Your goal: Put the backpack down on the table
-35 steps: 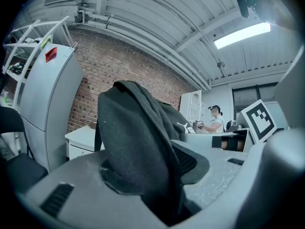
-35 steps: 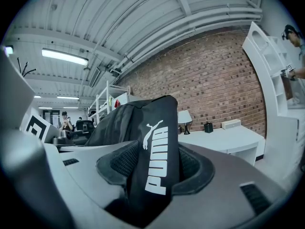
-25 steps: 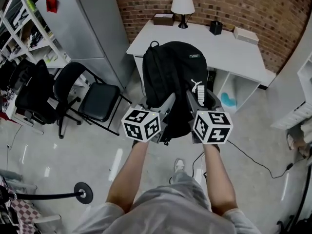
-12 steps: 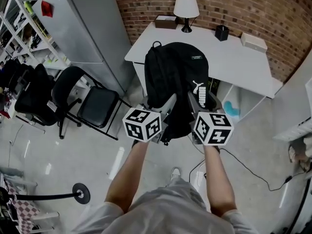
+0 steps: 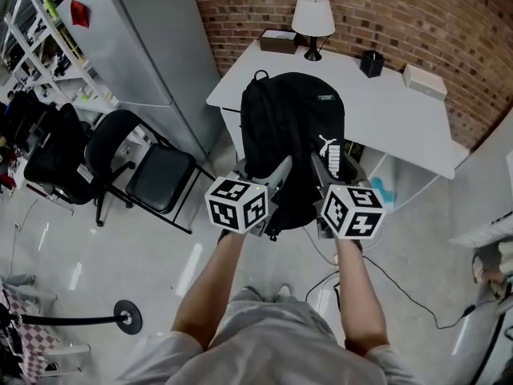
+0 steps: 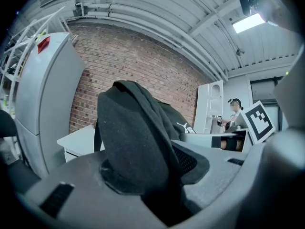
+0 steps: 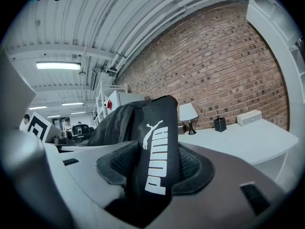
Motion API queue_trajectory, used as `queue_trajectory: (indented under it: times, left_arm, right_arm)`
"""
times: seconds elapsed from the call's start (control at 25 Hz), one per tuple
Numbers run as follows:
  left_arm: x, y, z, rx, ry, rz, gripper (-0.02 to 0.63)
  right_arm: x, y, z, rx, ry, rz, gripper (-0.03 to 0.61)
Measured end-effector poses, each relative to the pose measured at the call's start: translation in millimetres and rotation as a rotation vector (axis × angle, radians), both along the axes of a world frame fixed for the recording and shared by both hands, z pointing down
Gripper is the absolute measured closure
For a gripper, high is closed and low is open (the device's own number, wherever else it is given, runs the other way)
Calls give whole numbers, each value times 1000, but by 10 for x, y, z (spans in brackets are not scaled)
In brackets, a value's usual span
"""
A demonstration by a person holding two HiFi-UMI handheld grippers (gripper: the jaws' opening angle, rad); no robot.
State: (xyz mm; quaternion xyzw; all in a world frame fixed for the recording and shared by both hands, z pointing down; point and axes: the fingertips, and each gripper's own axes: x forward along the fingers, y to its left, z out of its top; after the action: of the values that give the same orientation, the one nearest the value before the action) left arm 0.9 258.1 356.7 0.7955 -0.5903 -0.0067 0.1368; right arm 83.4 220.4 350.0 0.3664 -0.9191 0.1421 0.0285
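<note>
A black backpack (image 5: 292,139) with a white logo hangs in the air in front of me, held by both grippers. My left gripper (image 5: 271,184) is shut on a black fold of the backpack (image 6: 138,147) at its lower left. On the lower right side my right gripper (image 5: 322,176) is shut on the logo strap of the backpack (image 7: 155,161). The white table (image 5: 385,107) stands against the brick wall, and in the head view the backpack overlaps its near left part.
On the table stand a lamp (image 5: 313,20), a brown box (image 5: 279,40), a black pen cup (image 5: 372,62) and a white box (image 5: 425,80). A grey cabinet (image 5: 136,46) and black chairs (image 5: 148,163) stand at the left. A cable (image 5: 401,283) lies on the floor.
I have walked closer to the table with the backpack; the table and lamp now sit lower and nearer in the head view. Both grips are unchanged.
</note>
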Motion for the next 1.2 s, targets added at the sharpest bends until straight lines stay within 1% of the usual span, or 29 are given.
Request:
queue_trajectory:
  times: [0.28,0.56,0.8,1.2]
  left_arm:
    - [-163,-234,7,3,7,4,451]
    - [-461,-592,6,10,29,28,451]
    - [-794,-958,51,11,43,50,451]
    - [-1397,-1520,-45,15,40,96,451]
  right_arm:
    - [-161,-236,4,-4,0,-6,380]
    - [-452,-581,-13,2,16,11,380]
    - [-780,-927,19,4,29,30,381]
    - [-1364,-1449,-82,-2,29,70,381]
